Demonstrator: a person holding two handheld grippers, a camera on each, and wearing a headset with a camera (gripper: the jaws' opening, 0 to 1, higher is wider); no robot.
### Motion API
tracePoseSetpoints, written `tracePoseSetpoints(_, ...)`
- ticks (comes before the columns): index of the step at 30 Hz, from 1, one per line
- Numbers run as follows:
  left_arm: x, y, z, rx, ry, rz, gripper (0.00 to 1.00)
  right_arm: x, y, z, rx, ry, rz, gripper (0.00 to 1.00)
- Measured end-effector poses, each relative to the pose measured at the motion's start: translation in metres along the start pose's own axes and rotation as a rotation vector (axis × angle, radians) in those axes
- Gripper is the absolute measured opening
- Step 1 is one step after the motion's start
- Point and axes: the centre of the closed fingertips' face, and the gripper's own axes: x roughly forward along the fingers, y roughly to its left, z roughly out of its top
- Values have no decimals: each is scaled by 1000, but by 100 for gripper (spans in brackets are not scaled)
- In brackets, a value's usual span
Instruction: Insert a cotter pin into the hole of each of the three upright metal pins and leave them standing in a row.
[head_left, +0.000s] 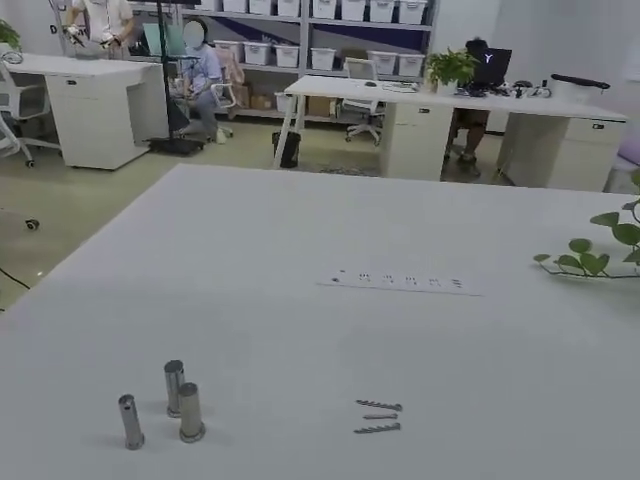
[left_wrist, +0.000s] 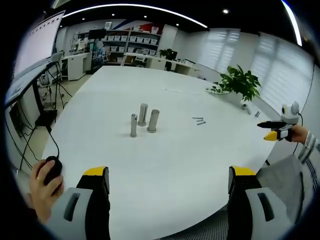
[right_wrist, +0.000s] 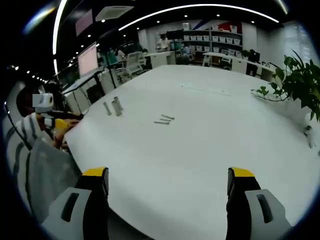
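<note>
Three upright metal pins (head_left: 174, 388) stand in a loose cluster at the near left of the white table (head_left: 300, 240), also seen as pins (left_wrist: 143, 119) and pins (right_wrist: 113, 106). Three cotter pins (head_left: 378, 416) lie flat to their right; they appear too as cotter pins (left_wrist: 199, 120) and cotter pins (right_wrist: 164, 120). My left gripper (left_wrist: 167, 200) is open and held off the table's near edge, far from the pins. My right gripper (right_wrist: 167, 200) is open as well, back from the edge on the other side. Nothing sits between either pair of jaws.
A flush power strip (head_left: 400, 282) lies mid-table and a leafy plant (head_left: 600, 250) trails in at the right edge. A hand rests on a mouse (left_wrist: 48, 172) at the left. Desks, chairs, shelves and seated people (head_left: 203, 75) fill the room behind.
</note>
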Motion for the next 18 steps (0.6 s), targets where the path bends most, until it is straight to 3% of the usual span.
tracePoseSetpoints(6, -2, 3, -1, 29, 0, 5, 99, 1, 2, -1, -7, 8, 5, 100)
tracePoseSetpoints(18, -1, 4, -4, 26, 22, -5, 100, 4, 4, -6, -6, 28, 19, 100)
